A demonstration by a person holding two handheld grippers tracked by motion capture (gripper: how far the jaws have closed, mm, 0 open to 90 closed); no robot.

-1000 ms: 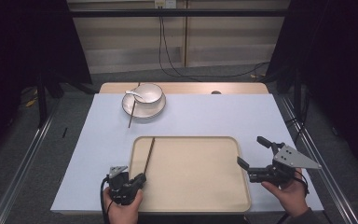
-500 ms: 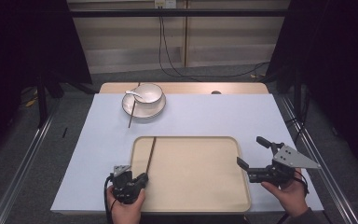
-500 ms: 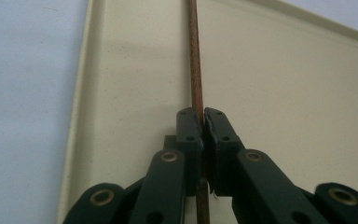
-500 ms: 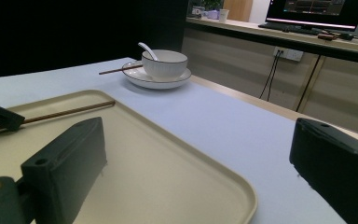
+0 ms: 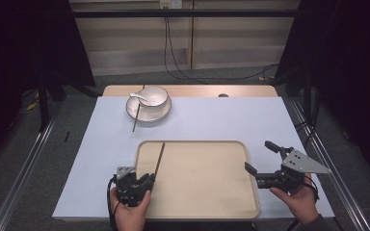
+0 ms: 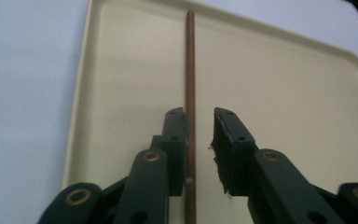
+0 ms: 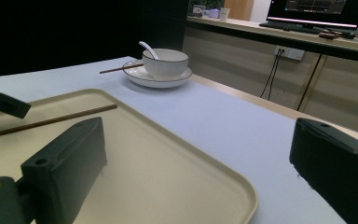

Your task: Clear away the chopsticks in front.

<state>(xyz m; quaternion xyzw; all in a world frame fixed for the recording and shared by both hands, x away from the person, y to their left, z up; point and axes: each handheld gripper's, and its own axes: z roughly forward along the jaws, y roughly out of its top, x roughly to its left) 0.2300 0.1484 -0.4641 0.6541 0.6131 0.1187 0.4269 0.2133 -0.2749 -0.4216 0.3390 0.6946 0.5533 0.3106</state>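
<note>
While its jaws have just been opening, the left tool at lower left straddles a brown chopstick lying on the beige tray, one pad beside it, the other clear. At lower right, the right tool gapes wide, holding nothing. No readable writing anywhere.

A thin brown wooden chopstick lies flat in the beige tray, near its left rim, its tip pointing toward the tray's far edge.
</note>
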